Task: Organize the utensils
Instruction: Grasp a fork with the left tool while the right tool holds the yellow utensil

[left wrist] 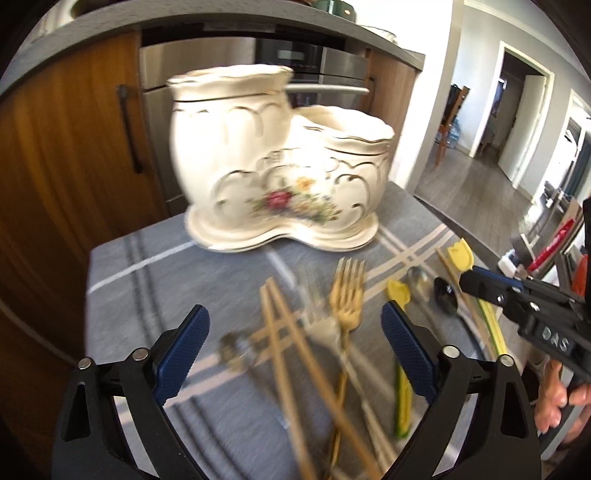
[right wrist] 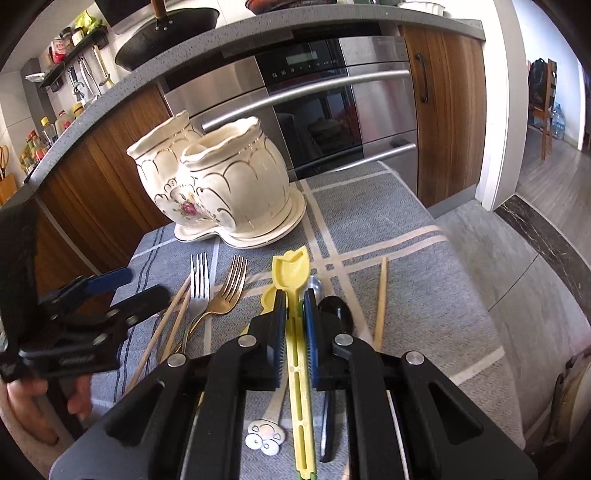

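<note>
A grey speckled stone countertop (right wrist: pixel 258 35) curves over warm wood-grain cabinet doors (right wrist: pixel 448 110) with dark handles and a stainless steel built-in oven (right wrist: pixel 317 110). A black wok (right wrist: pixel 166 33) sits on top. A shelf of bottles (right wrist: pixel 70 40) hangs left. Right, daylight falls on grey plank flooring (left wrist: pixel 469 184) past white door frames (left wrist: pixel 517 110).

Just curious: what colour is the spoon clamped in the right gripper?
Yellow spoon, clearest in the right wrist view.
</note>
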`<state>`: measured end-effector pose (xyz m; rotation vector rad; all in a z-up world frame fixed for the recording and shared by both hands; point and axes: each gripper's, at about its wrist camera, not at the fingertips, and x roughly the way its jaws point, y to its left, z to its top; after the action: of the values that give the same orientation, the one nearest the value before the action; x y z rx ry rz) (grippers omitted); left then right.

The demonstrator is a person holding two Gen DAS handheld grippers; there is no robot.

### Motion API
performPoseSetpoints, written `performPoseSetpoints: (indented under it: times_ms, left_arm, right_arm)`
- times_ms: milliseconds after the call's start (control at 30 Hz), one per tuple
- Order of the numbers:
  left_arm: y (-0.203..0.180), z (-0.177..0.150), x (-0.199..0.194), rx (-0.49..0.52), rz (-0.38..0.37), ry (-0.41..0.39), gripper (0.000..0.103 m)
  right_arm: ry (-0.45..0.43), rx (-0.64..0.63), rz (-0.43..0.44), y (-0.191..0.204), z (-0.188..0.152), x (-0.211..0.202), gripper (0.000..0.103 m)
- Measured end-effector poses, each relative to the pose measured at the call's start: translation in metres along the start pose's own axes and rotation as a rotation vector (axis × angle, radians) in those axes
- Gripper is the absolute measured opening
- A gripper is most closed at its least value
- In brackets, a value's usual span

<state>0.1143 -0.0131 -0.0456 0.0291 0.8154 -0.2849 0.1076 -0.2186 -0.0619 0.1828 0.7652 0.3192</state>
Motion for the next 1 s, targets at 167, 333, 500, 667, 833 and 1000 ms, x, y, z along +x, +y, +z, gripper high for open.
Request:
performPoseSetpoints:
  times_ms: [167, 333, 500, 667, 833, 1000]
  left_arm:
    - [-0.003, 0.012, 0.029, 0.002, -0.046, 0.064, 0.07]
    - [-0.004, 0.017, 0.038, 0.022, -0.033, 0.063, 0.059]
    - [-0.009, 0.016, 0.046, 0.056, -0.026, 0.076, 0.052]
    - [-0.009, 0.015, 0.054, 0.05, -0.03, 0.093, 0.041]
    - [-0.009, 0.012, 0.056, 0.048, -0.038, 0.098, 0.025]
    - [-0.004, 0.01, 0.048, 0.038, -0.059, 0.08, 0.02]
  right_arm:
    - [-0.015, -0.005, 0.033, -0.006, 0.0, -0.005, 0.01]
    - [-0.016, -0.003, 0.052, -0.012, -0.002, -0.006, 0.01]
    - [-0.015, 0.005, 0.068, -0.019, -0.004, -0.006, 0.01]
    - [-0.019, 0.013, 0.072, -0.023, -0.006, -0.007, 0.01]
    - [-0.019, 0.013, 0.07, -0.024, -0.006, -0.008, 0.01]
    - [-0.023, 0.013, 0.069, -0.024, -0.006, -0.01, 0.01]
